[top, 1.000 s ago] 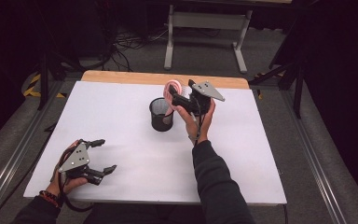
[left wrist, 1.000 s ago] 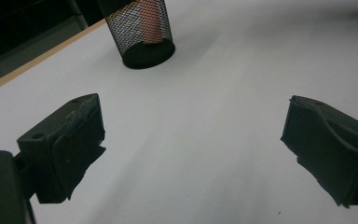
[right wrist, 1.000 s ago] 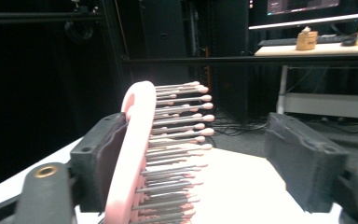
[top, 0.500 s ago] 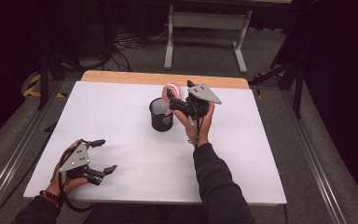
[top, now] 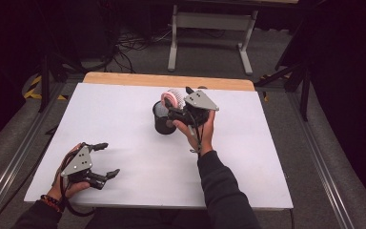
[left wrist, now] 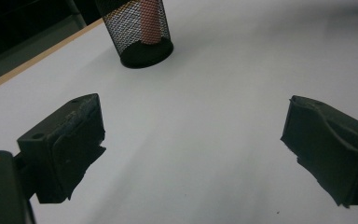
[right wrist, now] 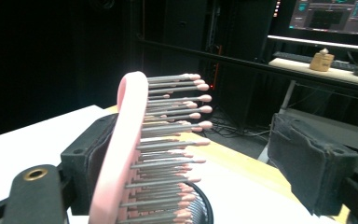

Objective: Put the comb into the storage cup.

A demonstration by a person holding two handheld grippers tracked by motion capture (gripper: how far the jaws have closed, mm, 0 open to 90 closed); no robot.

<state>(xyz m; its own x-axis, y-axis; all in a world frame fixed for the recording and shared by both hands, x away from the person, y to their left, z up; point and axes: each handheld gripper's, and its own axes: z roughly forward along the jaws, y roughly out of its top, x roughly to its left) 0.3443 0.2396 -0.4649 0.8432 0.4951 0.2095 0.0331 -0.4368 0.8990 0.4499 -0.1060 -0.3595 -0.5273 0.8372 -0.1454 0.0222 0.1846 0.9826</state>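
My right gripper (right wrist: 186, 154) stands open around the pink hairbrush (right wrist: 135, 154); it may tip the mesh cup (top: 163, 119).

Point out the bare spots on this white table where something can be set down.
Bare: the strip from the mesh cup left to the table edge, and the far right side. Also the middle, between the left tongs and the forearm. Crowded: around the cup, where the right tongs and pink hairbrush sit.
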